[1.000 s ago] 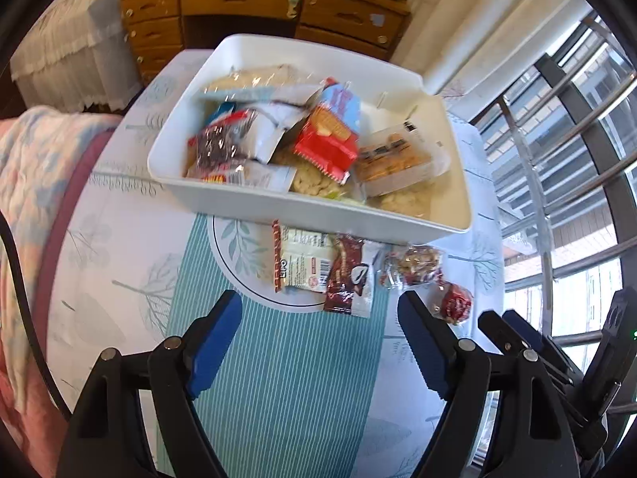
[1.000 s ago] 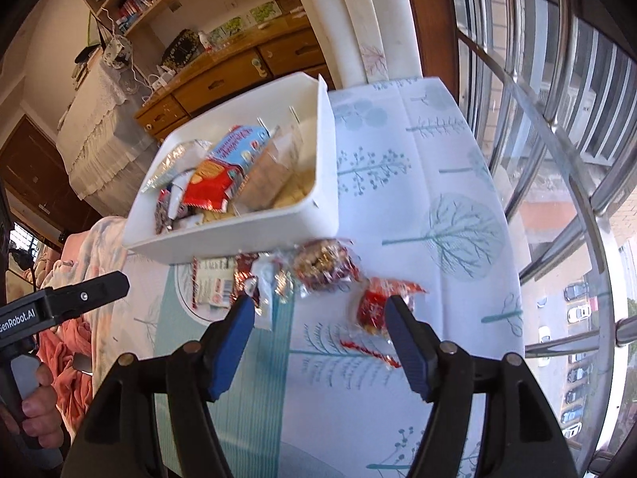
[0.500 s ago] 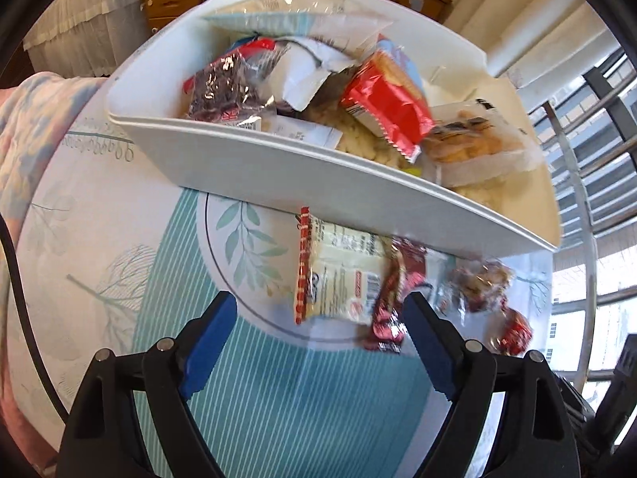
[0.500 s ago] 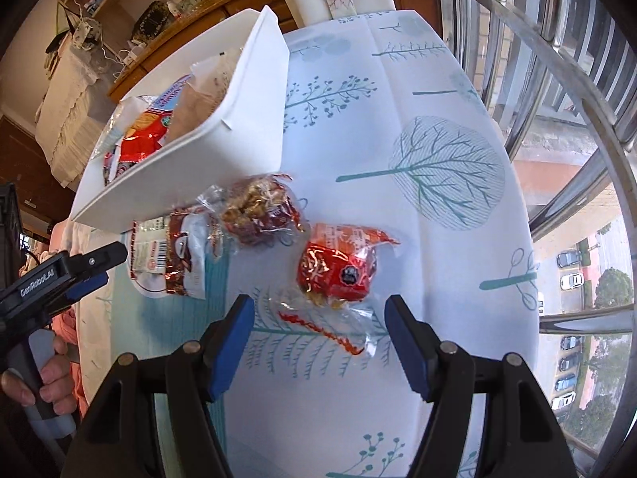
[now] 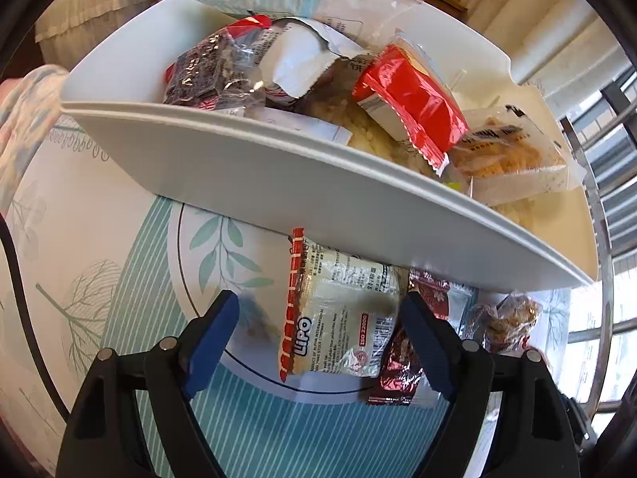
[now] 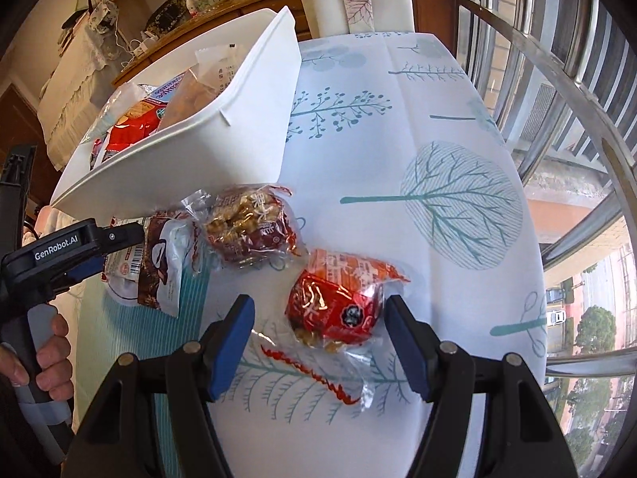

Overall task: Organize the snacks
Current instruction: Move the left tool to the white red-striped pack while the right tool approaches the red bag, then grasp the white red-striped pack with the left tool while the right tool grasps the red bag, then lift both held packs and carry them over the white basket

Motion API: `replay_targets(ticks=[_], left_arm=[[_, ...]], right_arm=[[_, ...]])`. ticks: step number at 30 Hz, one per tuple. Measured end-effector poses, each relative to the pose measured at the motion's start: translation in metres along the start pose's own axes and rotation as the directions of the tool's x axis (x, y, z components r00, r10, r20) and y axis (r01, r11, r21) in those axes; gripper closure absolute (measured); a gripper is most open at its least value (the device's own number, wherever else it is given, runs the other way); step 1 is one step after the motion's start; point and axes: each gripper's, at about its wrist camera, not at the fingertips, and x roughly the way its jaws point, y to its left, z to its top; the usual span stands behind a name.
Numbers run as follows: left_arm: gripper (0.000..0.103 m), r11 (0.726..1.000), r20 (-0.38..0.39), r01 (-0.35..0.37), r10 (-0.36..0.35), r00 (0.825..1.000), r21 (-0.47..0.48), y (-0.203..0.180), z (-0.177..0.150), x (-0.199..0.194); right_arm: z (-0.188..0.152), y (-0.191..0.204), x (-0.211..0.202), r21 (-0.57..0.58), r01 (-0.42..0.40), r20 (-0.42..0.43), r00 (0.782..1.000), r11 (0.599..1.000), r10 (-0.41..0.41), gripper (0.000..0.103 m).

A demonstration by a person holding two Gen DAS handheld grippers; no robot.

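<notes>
A white bin [image 5: 278, 175] full of snack packets stands on the patterned tablecloth. In front of it lie a pale Lipo cracker packet [image 5: 338, 318], a dark red packet [image 5: 402, 358] and a clear packet of nuts [image 5: 505, 318]. My left gripper [image 5: 318, 306] points down over the Lipo packet, which lies between its jaws. The jaws are closing, and the pads do not press on it. My right gripper [image 6: 318, 306] straddles a shiny red packet [image 6: 334, 306], open, its right pad close to the wrapper. The nut packet [image 6: 247, 223] lies just beyond.
A wooden dresser [image 6: 223, 12] and shelves stand behind the table. A window with metal bars [image 6: 557, 79] runs along the right side past the table edge. A hand [image 6: 43, 354] grips the left tool's handle at the far left.
Both grippers have come down toward the table. The Lipo packet now sits between the left jaws and the red packet between the right jaws. The bin looms larger.
</notes>
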Motion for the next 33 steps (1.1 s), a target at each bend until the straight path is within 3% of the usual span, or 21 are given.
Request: replay_targets(ticks=[5,7,10,22,33], left_arm=[[0.030,1.000,0.007,0.017,-0.017,1.000,-0.007,-0.006,-0.006,0.001],[0.040,1.000,0.013,0.019,-0.019,1.000,-0.007,-0.012,-0.009,0.002],[0.054,1.000,0.019,0.007,-0.007,1.000,-0.019,-0.018,-0.010,-0.002],[0.080,0.988,0.055,0.119,-0.114,0.992,-0.099,-0.003,-0.026,-0.017],[0.091,0.965,0.150,0.233,-0.214,0.965,-0.123,0.035,-0.034,-0.060]], right_arm=[[0.001,0.005,0.001,-0.039,0.047,0.003,0.999,0.998,-0.047,0.042],[0.001,0.006,0.001,-0.050,0.055,0.010,0.998,0.997,-0.054,0.048],[0.000,0.008,0.001,-0.066,0.061,0.015,0.998,0.996,-0.060,0.050],[-0.005,0.019,-0.002,-0.099,0.063,0.001,0.998,0.993,-0.063,0.052],[-0.015,0.055,-0.019,-0.170,0.020,-0.009,1.000,0.985,-0.022,0.052]])
